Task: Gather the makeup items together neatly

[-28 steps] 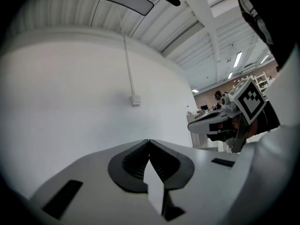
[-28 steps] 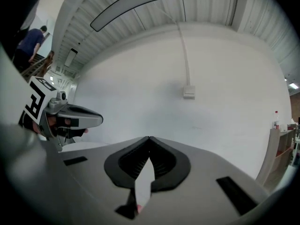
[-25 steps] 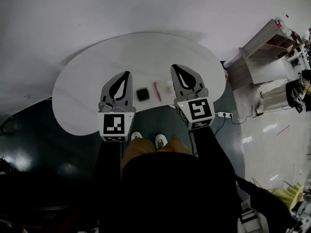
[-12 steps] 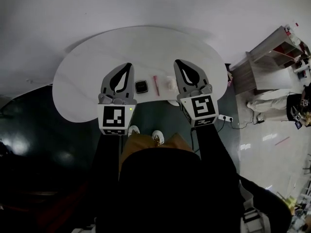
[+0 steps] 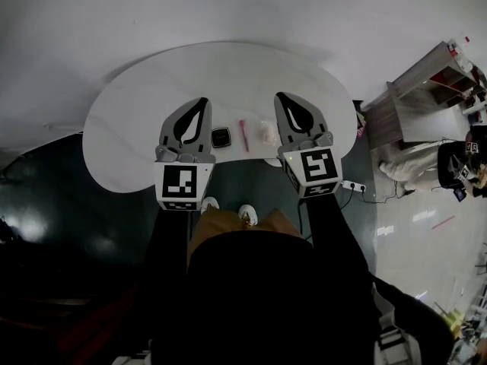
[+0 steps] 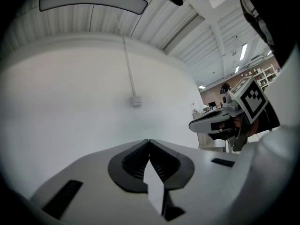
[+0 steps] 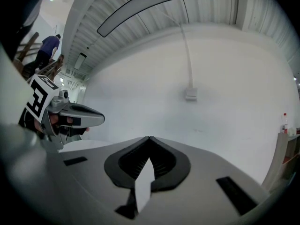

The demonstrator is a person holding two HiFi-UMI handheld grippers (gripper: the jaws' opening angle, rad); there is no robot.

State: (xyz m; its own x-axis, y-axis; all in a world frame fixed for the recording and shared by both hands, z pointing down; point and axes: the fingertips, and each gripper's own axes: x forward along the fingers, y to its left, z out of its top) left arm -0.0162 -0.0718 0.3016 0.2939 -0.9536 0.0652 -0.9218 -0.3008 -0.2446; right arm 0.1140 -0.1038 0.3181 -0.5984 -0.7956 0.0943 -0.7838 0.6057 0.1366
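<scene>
In the head view three makeup items lie near the front edge of a white rounded table (image 5: 137, 112): a small black square compact (image 5: 221, 136), a thin pink-red pencil (image 5: 244, 135) and a pale translucent item (image 5: 266, 132). My left gripper (image 5: 202, 102) hovers just left of the compact, shut and empty. My right gripper (image 5: 280, 97) hovers just right of the pale item, also shut with nothing held. Both point level toward the far wall. In the left gripper view the jaw tips (image 6: 149, 140) meet; in the right gripper view the tips (image 7: 149, 138) meet too.
A white wall with a cable and socket (image 7: 190, 94) stands beyond the table. Dark floor lies to the left. A wooden shelf unit (image 5: 426, 82) and a power strip (image 5: 353, 185) sit to the right, where a person (image 5: 460, 162) stands.
Both grippers have shifted slightly forward over the table in the head view since the earliest frame; jaws stay shut. The person at the right has moved.
</scene>
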